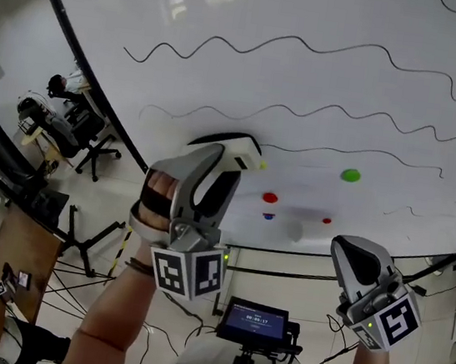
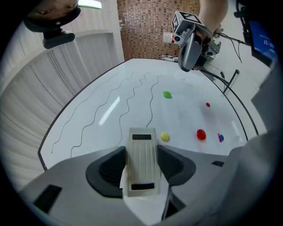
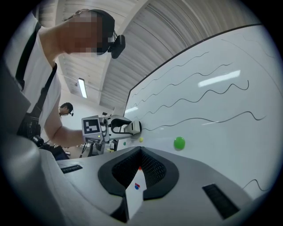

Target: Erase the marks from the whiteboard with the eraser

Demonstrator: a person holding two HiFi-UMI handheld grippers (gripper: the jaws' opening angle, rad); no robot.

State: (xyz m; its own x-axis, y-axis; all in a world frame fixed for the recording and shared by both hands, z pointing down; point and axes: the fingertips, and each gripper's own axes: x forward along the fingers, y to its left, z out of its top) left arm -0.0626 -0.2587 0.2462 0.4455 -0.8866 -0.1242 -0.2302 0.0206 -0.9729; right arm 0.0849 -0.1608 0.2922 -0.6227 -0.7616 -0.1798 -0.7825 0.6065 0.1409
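The left gripper (image 2: 141,165) is clenched on the eraser (image 2: 141,150), one pad on each long side. The eraser's face is against the whiteboard (image 1: 234,18) at the left end of the lowest long line (image 1: 358,152). The right gripper (image 3: 140,164) hangs lower right, its jaws drawn together on nothing.

The step in hand looks like the wipe of that line. Three wavy lines above it and a short stroke at far right are untouched, so most of the task remains. The next move probably calls for a flat, pressed sweep rightward along the line, passing above the green magnet (image 1: 350,176) just under it.

The left gripper view shows the grip itself and a yellow magnet (image 2: 165,137) just beside the eraser. The right gripper view gives the side-on look at the eraser meeting the board. Only the head view takes in all the lines at once.
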